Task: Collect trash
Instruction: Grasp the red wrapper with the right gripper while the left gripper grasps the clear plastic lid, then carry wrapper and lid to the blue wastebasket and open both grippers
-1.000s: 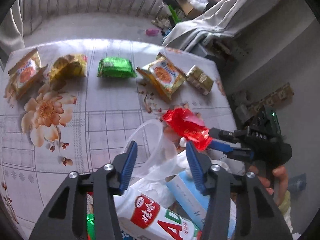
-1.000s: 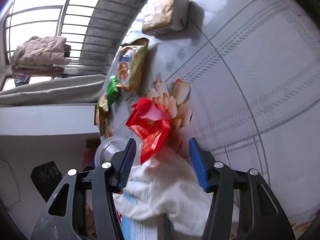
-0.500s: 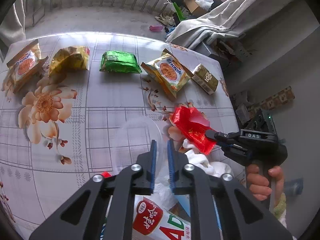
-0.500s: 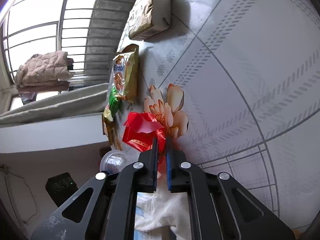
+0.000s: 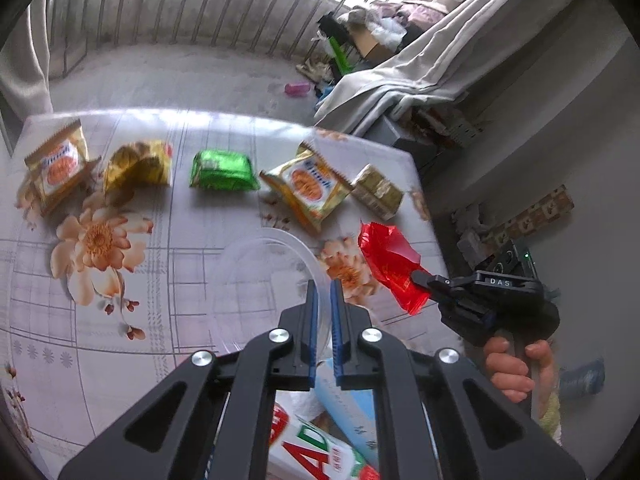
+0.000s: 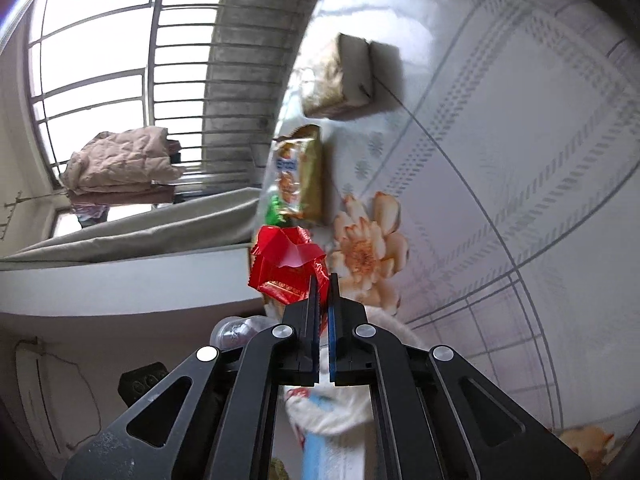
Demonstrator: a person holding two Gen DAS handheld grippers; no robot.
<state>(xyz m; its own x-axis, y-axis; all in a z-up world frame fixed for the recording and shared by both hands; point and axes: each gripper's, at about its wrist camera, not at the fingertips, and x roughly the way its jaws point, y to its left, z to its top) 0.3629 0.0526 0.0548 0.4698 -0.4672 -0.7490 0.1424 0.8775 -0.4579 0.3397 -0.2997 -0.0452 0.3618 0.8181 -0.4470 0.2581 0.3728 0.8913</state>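
Note:
My left gripper (image 5: 324, 285) is shut on the rim of a clear plastic cup (image 5: 260, 276), which hangs tilted above the flowered tablecloth (image 5: 120, 320). To its right, a hand holds my right gripper (image 5: 418, 279), shut on the lower corner of a crumpled red wrapper (image 5: 386, 254) near the table's right edge. In the right wrist view, the gripper (image 6: 324, 282) pinches the same red wrapper (image 6: 284, 260), which is raised off the cloth. The clear cup (image 6: 236, 328) shows faintly at lower left.
Along the table's far side lie an orange snack bag (image 5: 56, 164), a gold wrapper (image 5: 140, 164), a green packet (image 5: 222, 170), a second snack bag (image 5: 308, 188) and a gold-brown box (image 5: 376, 192). Under my left gripper sit a red-and-white carton (image 5: 312, 444) and a pale blue pack (image 5: 352, 412).
Both grippers went from open to shut, the left on the cup's rim and the right on the red wrapper. Cup and wrapper have since come up off the pile.

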